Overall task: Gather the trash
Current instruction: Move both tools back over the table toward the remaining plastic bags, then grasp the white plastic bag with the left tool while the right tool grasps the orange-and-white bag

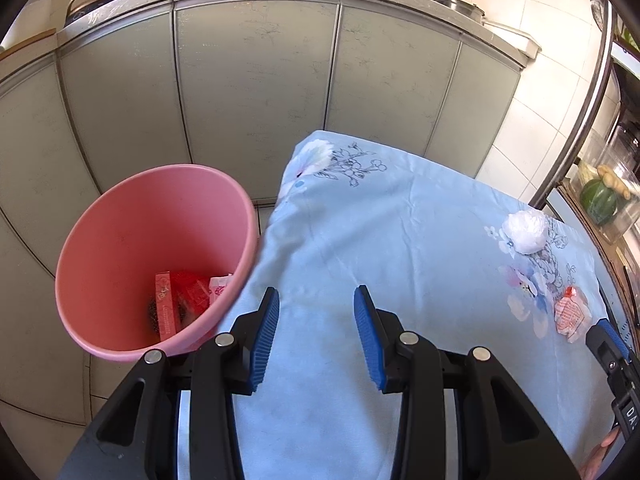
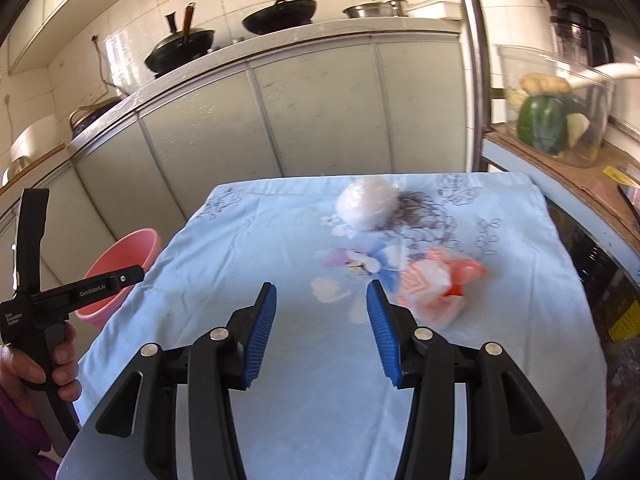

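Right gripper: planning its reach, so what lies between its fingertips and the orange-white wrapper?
Only bare blue floral cloth separates the open right gripper from the wrapper, seen in the right wrist view.

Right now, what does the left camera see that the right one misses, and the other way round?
Only the left view looks inside the pink bin, where red wrappers lie. Only the right view shows the hand on the left tool and the woks on the counter. Both show the blue cloth, the white ball, the orange wrapper and open, empty tongs: left, right.

Pink bin [image 1: 160, 216] with red wrappers [image 1: 180, 300] beside blue floral cloth [image 1: 400, 240]
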